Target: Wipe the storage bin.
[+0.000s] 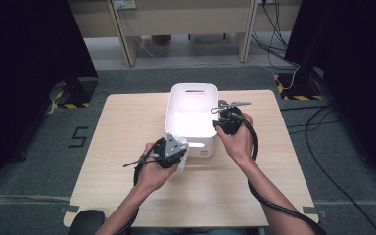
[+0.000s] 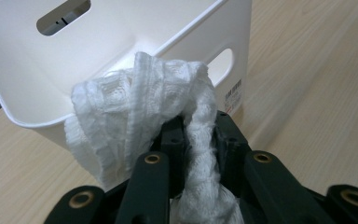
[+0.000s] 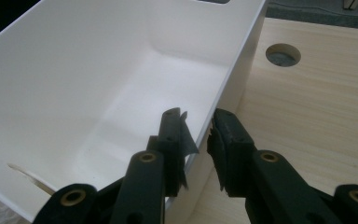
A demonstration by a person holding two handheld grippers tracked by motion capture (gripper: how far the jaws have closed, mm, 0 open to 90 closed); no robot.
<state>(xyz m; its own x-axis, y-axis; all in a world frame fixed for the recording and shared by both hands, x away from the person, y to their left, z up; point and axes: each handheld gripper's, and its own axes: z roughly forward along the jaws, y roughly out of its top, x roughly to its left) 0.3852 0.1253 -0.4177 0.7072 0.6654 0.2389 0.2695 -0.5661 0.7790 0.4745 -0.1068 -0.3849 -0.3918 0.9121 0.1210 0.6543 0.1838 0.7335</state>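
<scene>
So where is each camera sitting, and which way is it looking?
High view: above the person's side, looking forward and down on the table; both forearms, left gripper and right gripper show.
Left gripper view: rides the left gripper, looking along its jaws, shut on a white cloth, toward the bin.
Right gripper view: rides the right gripper, jaws either side of the bin's wall, looking into it.
Shared: all three show the white bin.

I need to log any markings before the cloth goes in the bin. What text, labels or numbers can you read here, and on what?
"5": dark digit on the grey floor left of the table.
Label on the white bin, beside its handle slot: small print, too blurred to read.
Nothing readable on the cloth or tongs.
</scene>
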